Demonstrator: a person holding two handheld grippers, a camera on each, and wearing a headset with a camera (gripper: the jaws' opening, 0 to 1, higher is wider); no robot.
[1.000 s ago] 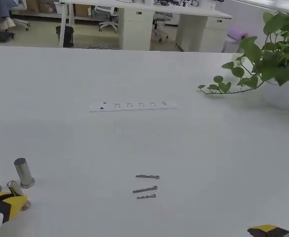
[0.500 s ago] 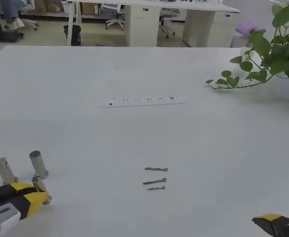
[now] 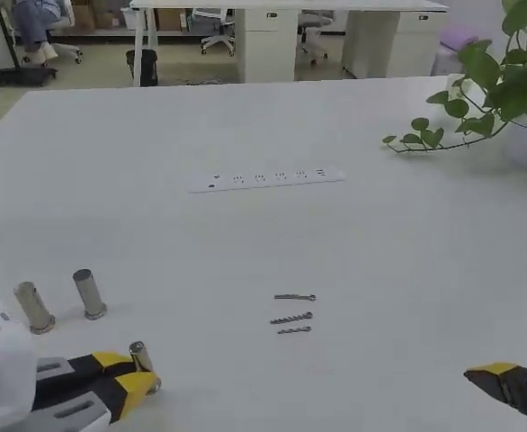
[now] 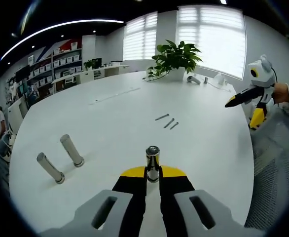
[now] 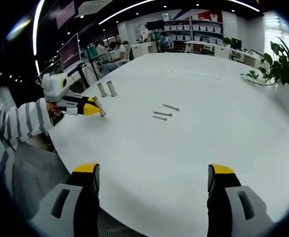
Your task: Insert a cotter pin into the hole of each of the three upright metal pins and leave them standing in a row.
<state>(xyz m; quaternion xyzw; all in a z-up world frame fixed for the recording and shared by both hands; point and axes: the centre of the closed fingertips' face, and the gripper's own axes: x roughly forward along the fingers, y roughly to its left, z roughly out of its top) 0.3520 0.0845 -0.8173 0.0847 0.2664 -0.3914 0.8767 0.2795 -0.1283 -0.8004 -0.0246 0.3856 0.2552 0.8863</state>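
Observation:
Three upright metal pins stand at the table's left. Two of them are free, side by side. My left gripper is shut on the base of the third metal pin, which stays upright; the left gripper view shows this pin between the yellow tips. Three cotter pins lie in a short stack near the table's middle, to the right of the held pin. My right gripper is open with nothing between its fingers, near the front right edge.
A white power strip lies across the far middle of the table. A leafy plant in a white pot stands at the back right. The table's front edge runs just below both grippers. Desks and chairs stand beyond the table.
My left gripper has carried the held pin rightward and nearer, away from the two free pins. The head camera has shifted, and the right gripper stays at the lower right.

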